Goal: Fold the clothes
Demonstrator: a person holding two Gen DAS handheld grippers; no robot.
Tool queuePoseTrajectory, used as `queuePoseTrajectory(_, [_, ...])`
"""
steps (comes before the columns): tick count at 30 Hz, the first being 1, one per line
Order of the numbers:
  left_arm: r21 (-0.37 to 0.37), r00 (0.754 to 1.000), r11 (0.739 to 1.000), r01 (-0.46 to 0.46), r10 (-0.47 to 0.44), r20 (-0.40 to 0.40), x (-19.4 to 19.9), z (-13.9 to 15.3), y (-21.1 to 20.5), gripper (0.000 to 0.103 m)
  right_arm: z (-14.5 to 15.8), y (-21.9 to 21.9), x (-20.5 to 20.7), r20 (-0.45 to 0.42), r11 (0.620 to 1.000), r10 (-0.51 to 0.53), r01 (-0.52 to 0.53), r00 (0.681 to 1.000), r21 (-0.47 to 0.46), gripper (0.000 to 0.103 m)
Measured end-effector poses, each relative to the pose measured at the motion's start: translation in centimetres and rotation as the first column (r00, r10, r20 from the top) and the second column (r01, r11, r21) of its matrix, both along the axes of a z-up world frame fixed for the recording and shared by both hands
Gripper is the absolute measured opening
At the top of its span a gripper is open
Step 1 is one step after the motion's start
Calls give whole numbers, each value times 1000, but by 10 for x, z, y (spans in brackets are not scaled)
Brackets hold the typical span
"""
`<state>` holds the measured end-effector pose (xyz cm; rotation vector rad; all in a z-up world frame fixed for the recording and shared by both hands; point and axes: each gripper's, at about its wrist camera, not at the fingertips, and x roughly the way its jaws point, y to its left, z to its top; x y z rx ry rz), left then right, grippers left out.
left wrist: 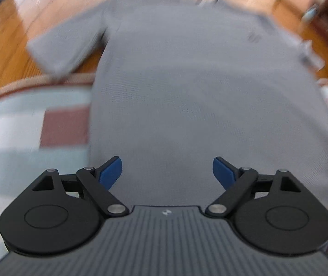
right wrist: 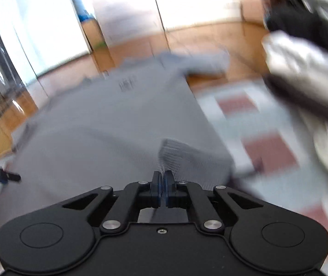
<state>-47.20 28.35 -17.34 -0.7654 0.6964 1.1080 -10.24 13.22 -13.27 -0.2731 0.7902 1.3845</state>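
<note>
The right claw [right wrist: 163, 178] is clenched on a pinch of grey knit fabric at the near hem of the grey short-sleeved T-shirt [right wrist: 117, 119]; a small ridge of cloth stands up from between its blue pads, lifted a little off the rest of the garment. The left claw [left wrist: 167, 169] is released, its blue-padded fingers [left wrist: 111, 172] standing wide apart above the shirt's lower part, with nothing between them and, as far as the blurred picture shows, not touching the cloth.

The T-shirt lies spread flat and face up on the pale blue rug with dusty-red and white blocks [left wrist: 25, 133], its collar end reaching out over the orange-brown wooden floor [left wrist: 2, 46]. One sleeve [left wrist: 65, 48] lies out flat to the side in the left wrist view, and the other [right wrist: 205, 62] shows at the far corner in the right wrist view. A small dark print [right wrist: 126, 85] sits on the chest.

By my reading, the fold has barely begun: the shirt is laid out ready and only one hem corner is gripped. No sleeve is tucked in and no crease shows across the body, so nearly all of the folding is left. A blurred heap of pale and dark cloth [right wrist: 302, 69] to the right may be further clothes waiting.
</note>
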Motion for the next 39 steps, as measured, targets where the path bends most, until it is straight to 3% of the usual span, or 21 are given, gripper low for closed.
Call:
queuePoseTrajectory(3, [131,985,990,54,-75,158,5,23,-10,86,20,31,5,-12,998,-23,23,1000,54,5])
queuePoseTrajectory(6, [223,965,962,158,-199,174,23,33,-24,86,36,53,8,-41,994,-45,49,998,93,5])
queuePoseTrajectory(8, [216,932,943,251,-296,208,37,32,-32,86,43,66,8,-42,993,-38,42,998,106,5])
queuePoseTrajectory(11, [177,862,905,386,-423,279,56,27,-41,87,52,76,5,-26,992,-22,25,999,126,5])
queuePoseTrajectory(13, [147,828,872,466,-489,275,68,23,-49,87,57,83,6,-33,989,-26,31,999,146,5])
queuePoseTrajectory(14, [129,826,860,494,-510,238,74,21,-53,87,59,86,6,-35,987,-29,34,999,157,5])
queuePoseTrajectory(16, [74,856,867,493,-499,132,82,11,-57,85,63,91,7,-37,983,-34,40,999,180,5])
queuePoseTrajectory(17, [41,872,877,479,-480,94,82,5,-54,76,63,93,8,-50,982,-40,49,998,184,5])
queuePoseTrajectory(18, [9,885,887,462,-462,54,82,-1,-51,47,63,94,10,-69,981,-49,61,996,186,5])
queuePoseTrajectory(19, [-6,894,894,448,-448,22,80,-4,-47,30,62,96,11,-87,980,-57,73,995,187,5])
queuePoseTrajectory(20, [-9,899,899,437,-437,-4,76,-5,-42,7,61,98,11,-93,979,-59,76,994,187,5])
queuePoseTrajectory(21, [-12,904,905,426,-426,-31,73,-6,-37,6,60,100,11,-95,980,-59,76,994,187,5])
queuePoseTrajectory(25, [113,907,903,413,-397,-144,72,11,-14,5,56,104,5,-26,982,-63,66,998,178,5])
queuePoseTrajectory(28, [172,927,914,368,-345,-148,75,16,6,7,56,106,7,4,981,-77,75,997,178,5])
queuePoseTrajectory(29, [157,924,912,378,-362,-125,77,14,10,8,55,107,8,18,981,-88,84,996,175,5])
queuePoseTrajectory(33, [39,863,863,504,-505,4,90,1,15,38,58,115,7,165,970,-197,168,966,174,4])
queuePoseTrajectory(34, [47,847,846,531,-531,-13,95,2,9,45,59,119,6,205,969,-212,177,956,173,4])
queuePoseTrajectory(35, [55,833,831,553,-551,-41,99,3,5,60,61,125,7,220,971,-207,171,954,169,4])
queuePoseTrajectory(37, [64,810,809,584,-576,-111,100,2,-4,61,63,135,8,232,974,-189,152,954,169,4])
queuePoseTrajectory(38, [66,801,802,594,-582,-141,98,0,-5,42,64,139,7,234,974,-185,147,955,171,4])
queuePoseTrajectory(39, [65,792,796,602,-585,-171,96,-3,-6,3,64,142,7,233,975,-179,141,956,173,4])
